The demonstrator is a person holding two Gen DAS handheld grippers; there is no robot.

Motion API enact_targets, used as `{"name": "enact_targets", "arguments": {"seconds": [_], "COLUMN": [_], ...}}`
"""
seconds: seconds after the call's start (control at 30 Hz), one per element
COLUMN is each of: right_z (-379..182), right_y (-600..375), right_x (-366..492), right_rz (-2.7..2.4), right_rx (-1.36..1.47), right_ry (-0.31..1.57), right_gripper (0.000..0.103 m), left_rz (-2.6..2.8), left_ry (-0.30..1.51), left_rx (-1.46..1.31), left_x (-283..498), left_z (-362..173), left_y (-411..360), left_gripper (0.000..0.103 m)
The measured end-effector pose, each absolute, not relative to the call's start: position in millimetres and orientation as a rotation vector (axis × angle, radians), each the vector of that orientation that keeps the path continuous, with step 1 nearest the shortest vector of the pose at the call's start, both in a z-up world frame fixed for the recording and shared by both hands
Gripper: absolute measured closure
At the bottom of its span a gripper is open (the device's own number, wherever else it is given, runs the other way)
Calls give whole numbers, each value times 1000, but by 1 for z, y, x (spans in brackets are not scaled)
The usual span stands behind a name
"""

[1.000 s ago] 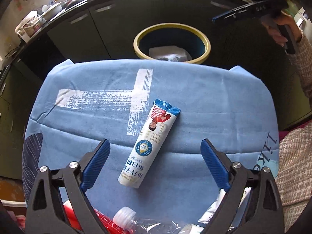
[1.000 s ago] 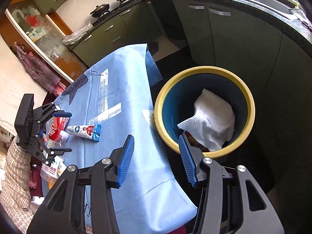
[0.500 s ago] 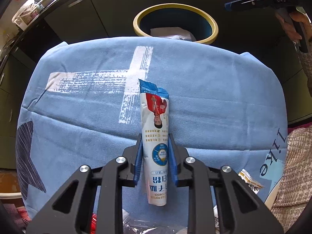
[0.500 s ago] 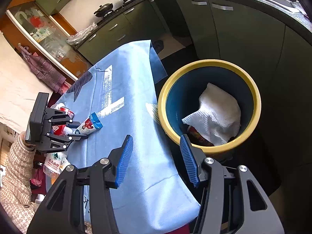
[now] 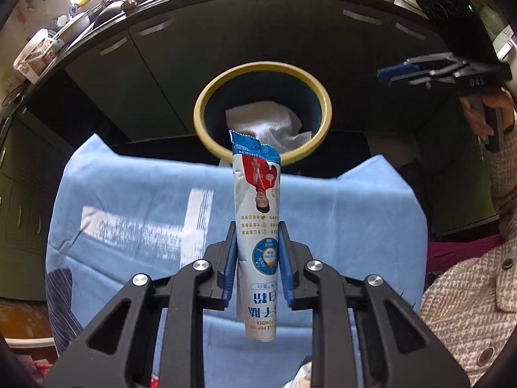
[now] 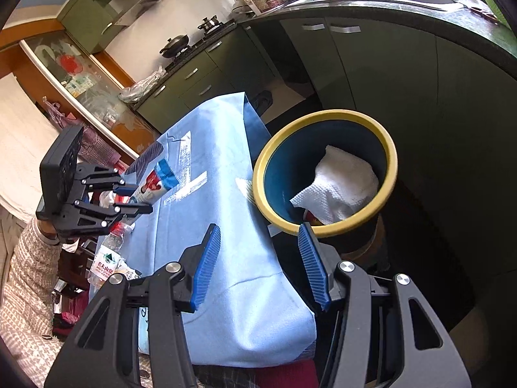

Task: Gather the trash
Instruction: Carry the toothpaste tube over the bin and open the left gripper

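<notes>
My left gripper (image 5: pixel 258 252) is shut on a white sachet with a blue torn end (image 5: pixel 257 194) and holds it in the air above the blue cloth (image 5: pixel 129 200). The sachet's far end points at the yellow-rimmed blue bin (image 5: pixel 206 103), which holds a white paper towel (image 5: pixel 261 126). In the right wrist view the left gripper (image 6: pixel 132 199) with the sachet (image 6: pixel 153 184) is at the left. My right gripper (image 6: pixel 258 258) is open and empty, at the cloth's near edge beside the bin (image 6: pixel 355 116).
Dark green kitchen cabinets (image 5: pixel 161 61) stand behind the bin. A plastic bottle (image 6: pixel 106 255) and other wrappers lie at the cloth's left end near the person's sleeve (image 6: pixel 29 274). The right gripper shows at the upper right of the left wrist view (image 5: pixel 387 74).
The left gripper closed on the sachet, lifted it off the cloth and raised it toward the bin. The right gripper stayed open near the bin.
</notes>
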State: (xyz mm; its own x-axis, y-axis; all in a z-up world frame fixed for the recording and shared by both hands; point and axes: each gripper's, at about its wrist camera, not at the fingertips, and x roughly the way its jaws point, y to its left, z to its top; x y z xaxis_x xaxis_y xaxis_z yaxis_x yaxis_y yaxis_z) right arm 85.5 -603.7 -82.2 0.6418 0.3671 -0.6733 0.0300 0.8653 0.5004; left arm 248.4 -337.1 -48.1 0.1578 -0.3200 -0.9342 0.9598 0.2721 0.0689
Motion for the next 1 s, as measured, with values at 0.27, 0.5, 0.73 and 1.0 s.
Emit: {"name": "enact_targets", "arguments": {"seconds": [0.27,0.5,0.73,1.0], "right_z": [-97,-108,-106,-100], "right_y": [-657,-678,-659,-572], "right_x": [32,11,29,65], "right_rz": [122,89,146,309], "right_rx": [606,652,623,466], "right_ry": [809,791,809,899], "right_gripper": [52,51,50,49], "left_rz": [-1092,-987,-1029,-942], "left_ry": [1019,1078,969,855], "left_rx": [861,864,750,421], "left_x": [263,277,249,221], "left_z": [-69,-102,-32,43], "left_y": [-481,-532,-466,-312], "left_gripper": [77,55,45,36]}}
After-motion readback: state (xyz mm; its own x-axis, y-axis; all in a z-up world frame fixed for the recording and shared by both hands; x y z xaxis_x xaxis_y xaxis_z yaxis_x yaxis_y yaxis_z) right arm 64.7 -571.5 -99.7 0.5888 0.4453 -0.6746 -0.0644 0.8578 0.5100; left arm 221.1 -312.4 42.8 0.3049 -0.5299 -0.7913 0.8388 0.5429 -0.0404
